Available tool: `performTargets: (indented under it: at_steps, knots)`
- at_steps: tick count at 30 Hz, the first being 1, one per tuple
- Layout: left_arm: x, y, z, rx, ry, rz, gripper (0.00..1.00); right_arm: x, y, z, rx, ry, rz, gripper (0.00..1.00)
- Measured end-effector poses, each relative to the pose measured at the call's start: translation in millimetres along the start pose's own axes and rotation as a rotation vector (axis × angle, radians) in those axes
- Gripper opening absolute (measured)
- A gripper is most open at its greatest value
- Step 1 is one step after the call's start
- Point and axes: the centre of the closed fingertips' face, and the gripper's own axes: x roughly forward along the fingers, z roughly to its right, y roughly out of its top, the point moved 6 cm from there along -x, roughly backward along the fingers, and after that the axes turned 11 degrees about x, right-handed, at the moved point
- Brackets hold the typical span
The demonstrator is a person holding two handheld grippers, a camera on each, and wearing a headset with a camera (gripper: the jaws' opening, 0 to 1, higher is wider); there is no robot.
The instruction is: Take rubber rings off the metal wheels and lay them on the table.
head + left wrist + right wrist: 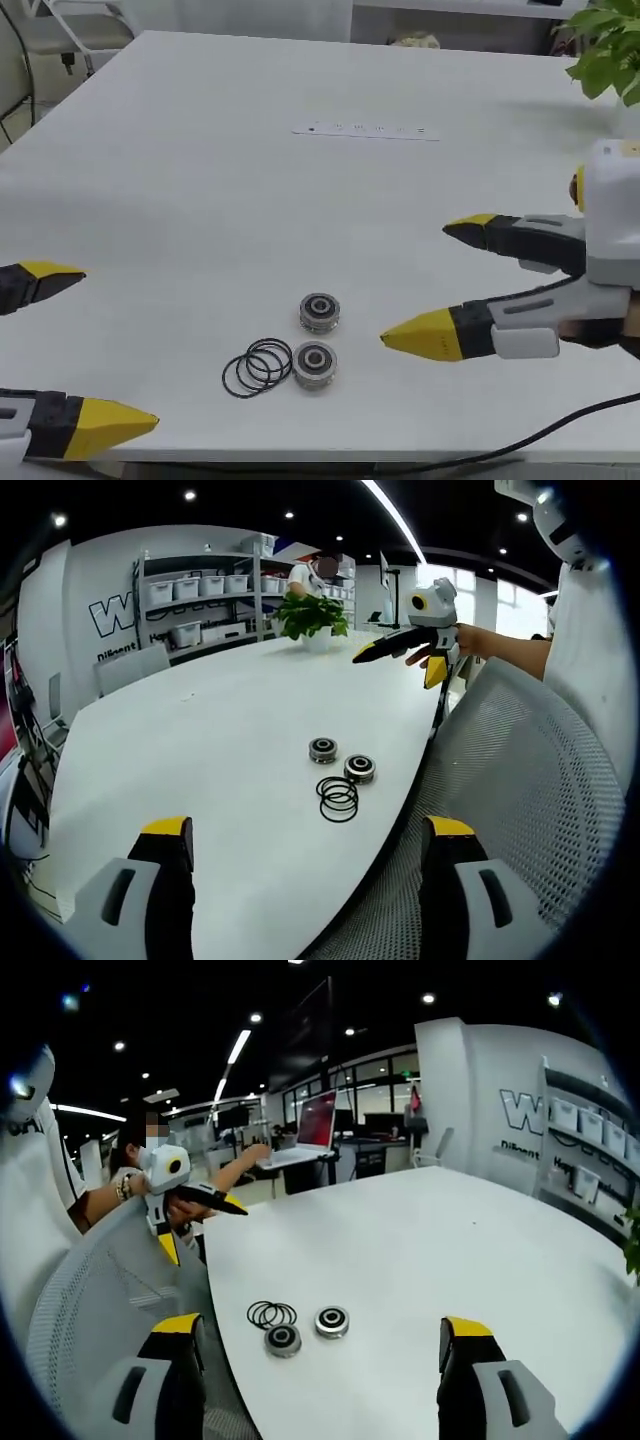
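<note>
Two small metal wheels lie flat near the front edge of the white table (200, 180), one (319, 311) just behind the other (315, 361). Each has a dark band around its rim. Several loose black rubber rings (258, 366) overlap in a small pile touching the nearer wheel's left side. My left gripper (120, 347) is open at the left, well short of the rings. To the right of the wheels my right gripper (413, 285) hangs open, with nothing in it. The left gripper view shows the wheels (323, 748) (359, 768) and rings (338, 798) ahead of its spread fingers.
A thin white strip (365, 130) lies mid-table, farther back. A leafy plant (605, 50) stands at the far right corner. A black cable (560, 425) runs over the table's front right edge. A mesh chair back (500, 780) stands close by the table's edge.
</note>
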Motion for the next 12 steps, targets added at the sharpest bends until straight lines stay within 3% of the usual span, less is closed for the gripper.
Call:
performTargets:
  at_steps: [7,9,11,12]
  knots:
    - [-0.5,-0.8,0.6,-0.038,0.001,0.014,0.93,-1.8,-20.0,-0.5,0.046,-0.013,-0.02,0.99]
    - [0.2,-6.7,1.0,-0.06,-0.003,-0.025,0.94,-1.7,-25.6,-0.6,0.062,-0.015,-0.026,0.99]
    - [1.9,-11.4,3.6,-0.035,-0.024,-0.075,0.97,-0.8,-31.1,-1.6,0.074,-0.014,-0.034,0.99]
    - [2.5,-10.4,4.1,-0.017,-0.027,-0.075,0.97,0.1,-34.5,-2.8,0.08,-0.012,-0.044,0.99]
